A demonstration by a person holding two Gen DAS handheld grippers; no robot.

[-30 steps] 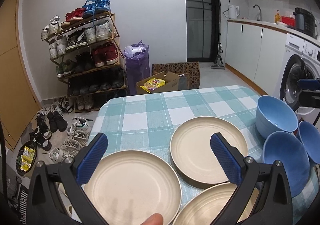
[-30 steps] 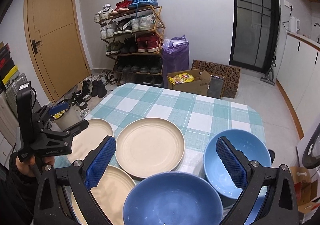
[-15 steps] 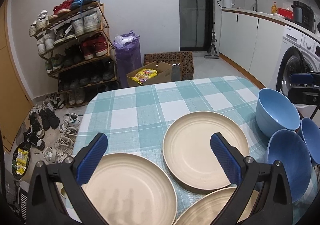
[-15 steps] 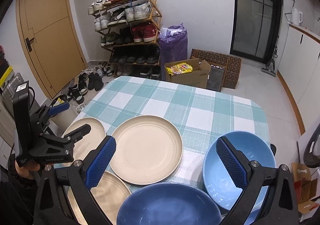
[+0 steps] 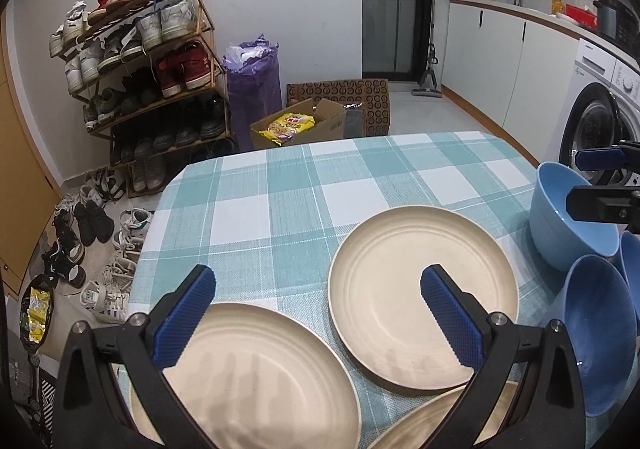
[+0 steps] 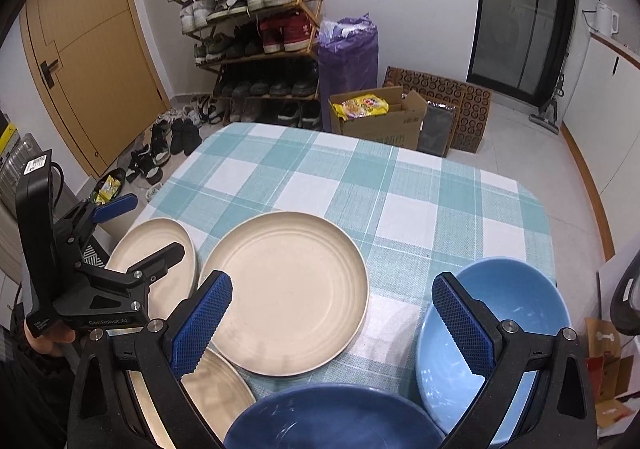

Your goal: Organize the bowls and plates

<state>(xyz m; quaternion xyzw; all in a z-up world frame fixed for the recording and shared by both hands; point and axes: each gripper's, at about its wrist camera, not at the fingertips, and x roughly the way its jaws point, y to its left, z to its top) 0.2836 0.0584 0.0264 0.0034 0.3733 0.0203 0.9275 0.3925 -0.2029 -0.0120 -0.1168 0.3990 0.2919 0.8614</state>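
On checked tablecloth [image 5: 304,185], plates [image 5: 420,289], shoe rack [image 5: 152,61]

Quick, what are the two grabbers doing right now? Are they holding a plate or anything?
Left gripper: open, holding nothing, above the cream plates.
Right gripper: open, holding nothing, above the blue bowls.

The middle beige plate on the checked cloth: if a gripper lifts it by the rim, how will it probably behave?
The middle beige plate looks stiff and thin, so it is probably light and keeps its shape. Its matte surface with faint rings may give fair grip, yet the low, shallow rim offers little to pinch and could slip. It lies flat on the tablecloth, so pushing should slide it, not tip it.
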